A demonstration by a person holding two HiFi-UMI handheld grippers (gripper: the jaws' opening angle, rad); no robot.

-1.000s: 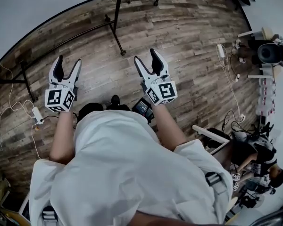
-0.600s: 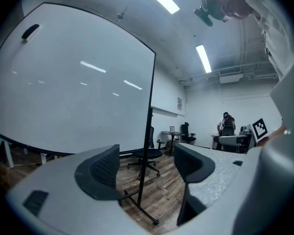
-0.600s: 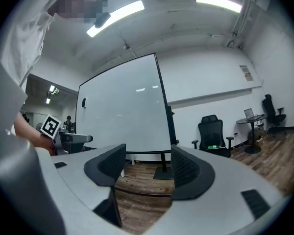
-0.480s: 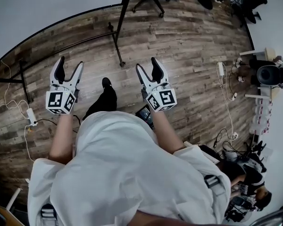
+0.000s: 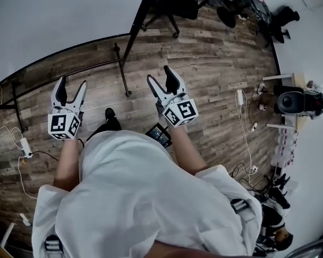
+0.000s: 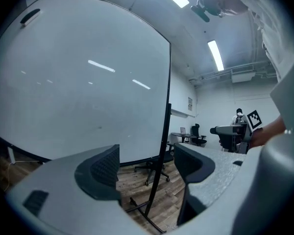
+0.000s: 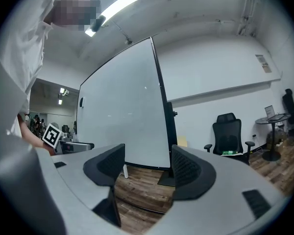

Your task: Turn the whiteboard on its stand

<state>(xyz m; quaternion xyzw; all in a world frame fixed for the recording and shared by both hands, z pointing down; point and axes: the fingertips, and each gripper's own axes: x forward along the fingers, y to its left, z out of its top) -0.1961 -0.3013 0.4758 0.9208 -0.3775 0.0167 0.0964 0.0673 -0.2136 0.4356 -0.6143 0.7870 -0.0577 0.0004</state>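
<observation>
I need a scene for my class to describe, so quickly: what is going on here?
A person in a white top stands on a brown wood-plank floor, holding a grey two-jaw gripper in each hand. The left gripper and the right gripper both point at a large white whiteboard on a black metal stand. Both sets of jaws stand apart with nothing between them, and neither touches the board, so turning it has not yet begun.
</observation>
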